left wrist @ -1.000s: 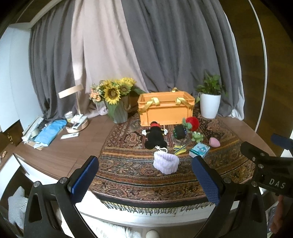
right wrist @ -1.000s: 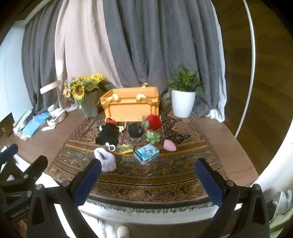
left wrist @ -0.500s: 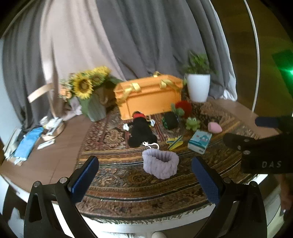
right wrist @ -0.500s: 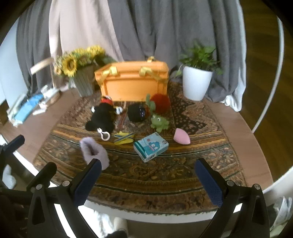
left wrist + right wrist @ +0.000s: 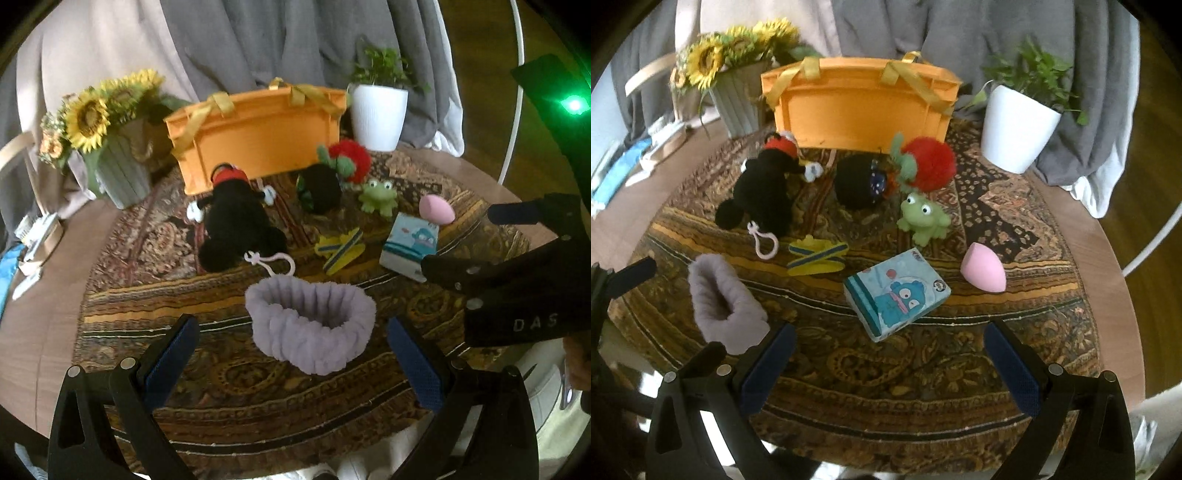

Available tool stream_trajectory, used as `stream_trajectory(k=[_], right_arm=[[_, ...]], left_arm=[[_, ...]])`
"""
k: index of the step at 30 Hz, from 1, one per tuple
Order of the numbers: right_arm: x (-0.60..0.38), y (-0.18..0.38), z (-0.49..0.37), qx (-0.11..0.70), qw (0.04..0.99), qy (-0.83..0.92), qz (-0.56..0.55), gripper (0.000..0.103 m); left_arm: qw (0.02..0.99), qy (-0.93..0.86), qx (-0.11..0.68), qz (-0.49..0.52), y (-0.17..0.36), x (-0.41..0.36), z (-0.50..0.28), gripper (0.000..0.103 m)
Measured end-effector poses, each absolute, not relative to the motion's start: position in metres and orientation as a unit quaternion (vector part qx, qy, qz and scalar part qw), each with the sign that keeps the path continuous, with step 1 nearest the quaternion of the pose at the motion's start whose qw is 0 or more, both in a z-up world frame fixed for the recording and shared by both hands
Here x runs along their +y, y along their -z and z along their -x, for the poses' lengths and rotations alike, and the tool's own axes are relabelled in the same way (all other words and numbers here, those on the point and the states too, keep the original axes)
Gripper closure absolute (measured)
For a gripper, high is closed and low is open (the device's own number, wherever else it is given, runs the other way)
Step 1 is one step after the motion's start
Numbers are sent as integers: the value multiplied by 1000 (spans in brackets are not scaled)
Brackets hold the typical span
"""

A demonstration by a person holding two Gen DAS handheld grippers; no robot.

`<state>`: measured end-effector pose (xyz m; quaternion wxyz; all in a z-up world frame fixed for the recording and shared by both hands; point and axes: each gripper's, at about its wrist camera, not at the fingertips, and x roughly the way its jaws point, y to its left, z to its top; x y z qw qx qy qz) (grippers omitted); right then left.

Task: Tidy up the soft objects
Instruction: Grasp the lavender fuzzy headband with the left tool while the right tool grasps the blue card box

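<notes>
A fluffy lilac headband (image 5: 312, 326) lies on the patterned rug, just ahead of my open left gripper (image 5: 291, 363); it also shows in the right wrist view (image 5: 720, 308). My open right gripper (image 5: 888, 363) hovers just short of a blue cartoon tissue pack (image 5: 897, 297). Behind lie a black plush doll (image 5: 764, 192), a black round plush (image 5: 858, 181), a red pompom (image 5: 929, 164), a green frog (image 5: 923, 219), a pink sponge egg (image 5: 984, 273) and yellow striped bands (image 5: 816, 254). An orange crate (image 5: 860, 105) stands at the back.
A sunflower vase (image 5: 737, 88) stands left of the crate and a white potted plant (image 5: 1019, 125) right of it. Papers and small items (image 5: 33, 236) lie on the wooden table at the left. The rug's front edge (image 5: 886, 435) is under the right gripper.
Both grippers have moved forward and lower over the rug. The left one has closed in on the lilac headband, the right one on the tissue pack. Both stayed open.
</notes>
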<state>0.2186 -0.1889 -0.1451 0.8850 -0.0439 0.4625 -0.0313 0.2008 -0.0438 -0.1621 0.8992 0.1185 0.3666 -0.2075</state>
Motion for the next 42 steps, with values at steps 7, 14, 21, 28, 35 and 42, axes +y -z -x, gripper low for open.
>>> stream_trajectory(k=[7,14,21,28,35,42], right_arm=[[-197,162,-233,458,885,-10,85,1],[-201,179,-242,445,882,-61,144,1],[-208,190,-256,446,880,-92,138,1],[-208,200,-268,455,877,-110,113,2],[-205,201,-267,456,877,-111,105,23],[-206,195,-266,462,876,-113,80,24]], left_arm=[[899,183,380,-120,180,-59,-206,0],[903,123,393,-124,194,-73,-208,0],[905,102,395,-122,200,-80,-212,0],[906,97,394,-122,204,-80,-219,10],[904,104,401,-109,200,-74,-221,48],[901,113,410,-85,193,-70,-222,72]])
